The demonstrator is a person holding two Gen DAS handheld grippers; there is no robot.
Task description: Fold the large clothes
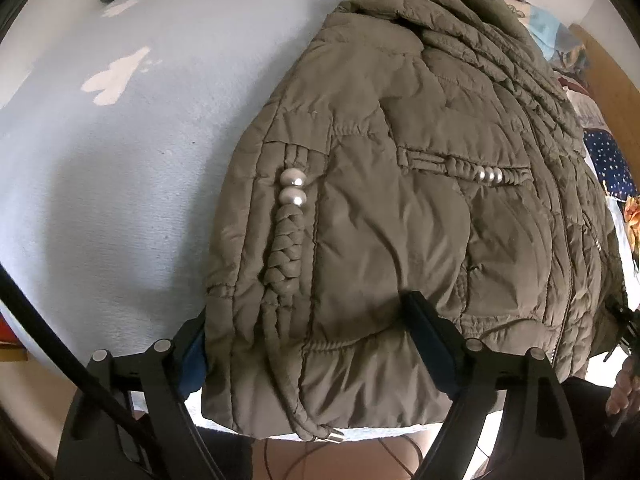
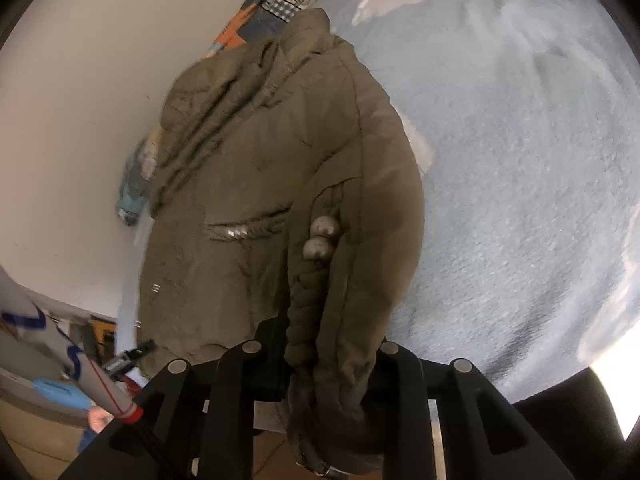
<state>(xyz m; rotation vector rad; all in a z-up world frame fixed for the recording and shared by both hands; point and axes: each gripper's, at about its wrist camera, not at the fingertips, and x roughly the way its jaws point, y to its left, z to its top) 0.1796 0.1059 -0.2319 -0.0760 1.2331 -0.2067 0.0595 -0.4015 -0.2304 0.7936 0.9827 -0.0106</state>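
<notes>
On the pale blue bed cover (image 1: 120, 184) an olive padded jacket (image 1: 400, 200) is laid, hem at the near edge. Left gripper (image 1: 308, 332) is angled steeply down, jaws wide, straddling the hem ungripped. Right gripper (image 2: 320, 356) is clamped on the braided-cord (image 2: 308, 300) edge.

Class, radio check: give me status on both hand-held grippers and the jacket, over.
Left hand-held gripper open, straddling jacket hem. Right hand-held gripper shut on jacket edge beside braided cord. Jacket flat on blue blanket. Nothing in the way.
</notes>
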